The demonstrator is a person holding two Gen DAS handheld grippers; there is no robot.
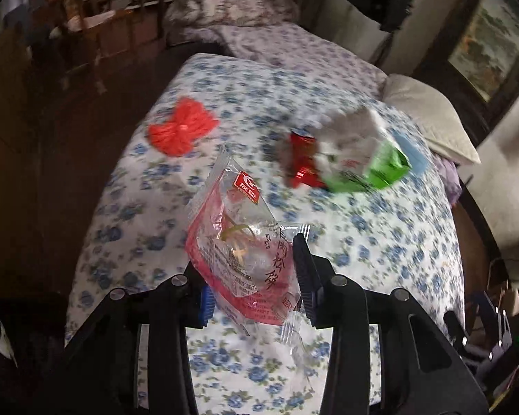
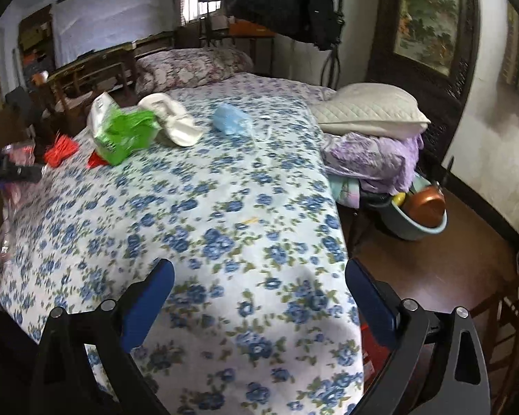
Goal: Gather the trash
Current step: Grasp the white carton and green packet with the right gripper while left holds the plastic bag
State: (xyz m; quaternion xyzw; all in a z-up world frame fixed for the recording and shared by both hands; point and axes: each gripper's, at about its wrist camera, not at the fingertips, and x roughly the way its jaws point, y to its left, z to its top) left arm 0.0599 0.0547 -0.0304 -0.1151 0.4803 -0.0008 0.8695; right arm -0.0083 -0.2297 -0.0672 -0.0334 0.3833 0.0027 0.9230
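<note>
**Trash wrapper held left, rest of the litter ahead**

The clear snack wrapper (image 1: 238,242) is clamped in the left gripper (image 1: 256,276), hanging above the floral bed (image 2: 225,228). The remaining trash, a green-and-white carton (image 2: 121,131), a red wrapper (image 1: 302,162) and a red mesh (image 1: 181,128), lies forward of it. The right gripper (image 2: 259,283) hangs spread and empty near the bed's foot, farther from that cluster, so I judge the left nearer.

Both wrist views over bed (image 1: 380,242)
</note>
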